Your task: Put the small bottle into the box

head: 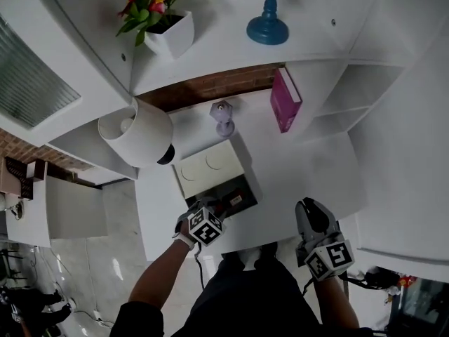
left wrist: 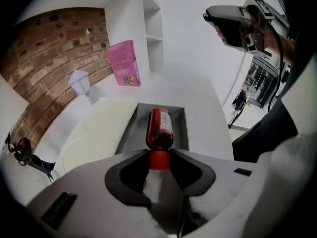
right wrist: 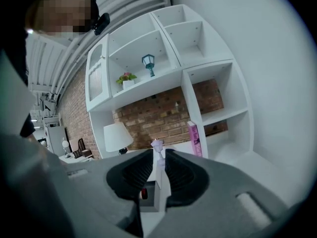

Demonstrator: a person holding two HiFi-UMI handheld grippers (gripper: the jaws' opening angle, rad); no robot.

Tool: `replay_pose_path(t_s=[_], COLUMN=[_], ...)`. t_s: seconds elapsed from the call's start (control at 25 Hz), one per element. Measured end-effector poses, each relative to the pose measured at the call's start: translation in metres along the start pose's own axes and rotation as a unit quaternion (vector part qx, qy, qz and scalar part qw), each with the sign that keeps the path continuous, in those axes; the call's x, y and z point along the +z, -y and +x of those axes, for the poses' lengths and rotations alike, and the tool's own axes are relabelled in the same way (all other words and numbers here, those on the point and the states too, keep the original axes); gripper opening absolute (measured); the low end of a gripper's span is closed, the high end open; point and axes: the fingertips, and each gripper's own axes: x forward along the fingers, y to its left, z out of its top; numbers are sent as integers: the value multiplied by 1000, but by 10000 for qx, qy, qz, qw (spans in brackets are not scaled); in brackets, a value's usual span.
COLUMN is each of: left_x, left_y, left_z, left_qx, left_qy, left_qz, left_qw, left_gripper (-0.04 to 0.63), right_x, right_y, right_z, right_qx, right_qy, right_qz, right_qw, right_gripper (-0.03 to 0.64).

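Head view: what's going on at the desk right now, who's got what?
The left gripper holds the small bottle by its red cap, with the body pointing down into the open grey box on the white desk. Whether the bottle touches the box floor is unclear. The right gripper is off to the side, jaws slightly apart with nothing between them.

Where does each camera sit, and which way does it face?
Head view: on the person's head, steeply down at the table, left gripper, right gripper, forearms.
Left gripper view: on that gripper, along its jaws to the small bottle they hold at the box.
Right gripper view: on that gripper, past its jaws, level toward the shelves.
All share the pink book.
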Motion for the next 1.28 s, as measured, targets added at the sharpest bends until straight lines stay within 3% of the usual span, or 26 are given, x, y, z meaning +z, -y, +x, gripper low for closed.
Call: replay_pose_path(t_s=[0.36,0.88,1.28], left_x=[9,2,24], left_y=[4,0,-7], left_z=[21,47,11], left_qx=[-310,-184,223], left_qy=[-518,-588,61], left_qz=[155,-113,-423], left_qw=[9981,9980,9988], left_gripper=[137,140,169], right_x=[-4,-7,0], right_y=[16,18,9], right_z=[-2,-7,-5], right_qx=[-165,-140,36], right_qy=[44,13,11], right_qz=[148,102,-50], right_qw=[9997,9998,10000], right_gripper=[67,64,63])
